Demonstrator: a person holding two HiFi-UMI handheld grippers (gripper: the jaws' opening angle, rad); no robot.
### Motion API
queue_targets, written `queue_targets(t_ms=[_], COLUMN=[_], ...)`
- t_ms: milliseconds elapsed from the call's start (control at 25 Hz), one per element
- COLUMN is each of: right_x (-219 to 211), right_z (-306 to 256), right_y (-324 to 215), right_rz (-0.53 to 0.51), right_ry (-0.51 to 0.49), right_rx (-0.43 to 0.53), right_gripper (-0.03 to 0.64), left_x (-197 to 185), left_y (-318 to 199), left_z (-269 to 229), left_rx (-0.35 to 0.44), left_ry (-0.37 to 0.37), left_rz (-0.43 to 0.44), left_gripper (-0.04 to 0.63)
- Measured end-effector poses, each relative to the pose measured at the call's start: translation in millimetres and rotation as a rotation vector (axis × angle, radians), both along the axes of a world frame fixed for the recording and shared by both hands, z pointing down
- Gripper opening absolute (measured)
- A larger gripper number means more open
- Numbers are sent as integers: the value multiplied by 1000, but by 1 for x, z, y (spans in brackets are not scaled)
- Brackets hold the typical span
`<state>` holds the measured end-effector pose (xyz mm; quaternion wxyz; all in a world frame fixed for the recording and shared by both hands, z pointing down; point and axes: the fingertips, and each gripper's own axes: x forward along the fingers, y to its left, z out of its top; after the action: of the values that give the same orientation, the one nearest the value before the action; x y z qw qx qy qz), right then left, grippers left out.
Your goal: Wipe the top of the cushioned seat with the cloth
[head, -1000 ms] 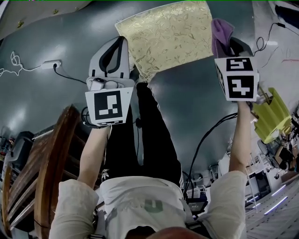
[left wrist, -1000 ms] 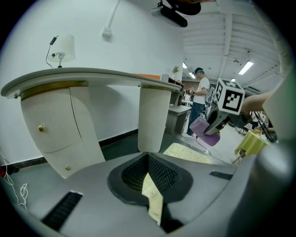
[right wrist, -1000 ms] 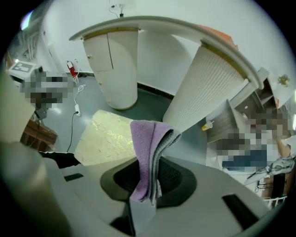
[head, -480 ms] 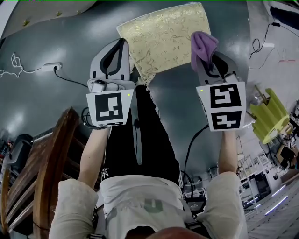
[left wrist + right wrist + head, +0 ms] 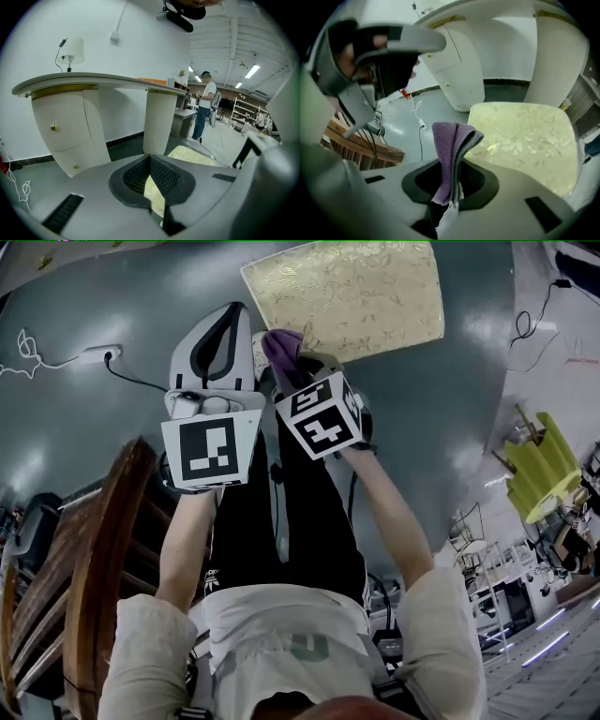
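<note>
Approach step: our right claw (image 5: 457,180) grips the purple cloth (image 5: 449,150) near the cushioned seat (image 5: 525,136) edge; left claw (image 5: 151,164) closed, empty. Nxt: lower cloth onto seat top & sweep.

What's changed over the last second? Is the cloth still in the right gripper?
The right gripper swept left from the cushioned seat's right edge to its near-left corner, close beside the left gripper, and is still shut on the purple cloth. The left gripper stayed where it was, shut and empty.
</note>
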<state>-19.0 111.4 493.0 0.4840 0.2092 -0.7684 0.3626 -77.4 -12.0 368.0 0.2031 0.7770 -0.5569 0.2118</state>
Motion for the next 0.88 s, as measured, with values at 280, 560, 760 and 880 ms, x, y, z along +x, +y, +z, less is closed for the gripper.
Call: queue_targets(t_ms=[280, 560, 760, 880], right_x=[-5, 14, 41, 68], right_z=[47, 38, 32, 32], right_y=[18, 9, -1, -12], right_rz=[-55, -53, -86, -84], right_ry=[94, 105, 153, 212], right_rx=[-20, -2, 56, 86], right_gripper=[91, 91, 91, 91], left_x=[-12, -10, -8, -3], left_y=[5, 9, 11, 11], left_z=[5, 6, 5, 4], left_rx=[-6, -13, -9, -7], left_ry=[-12, -10, -11, -2], left_rz=[-15, -1, 11, 18], left_gripper=[6, 6, 6, 6])
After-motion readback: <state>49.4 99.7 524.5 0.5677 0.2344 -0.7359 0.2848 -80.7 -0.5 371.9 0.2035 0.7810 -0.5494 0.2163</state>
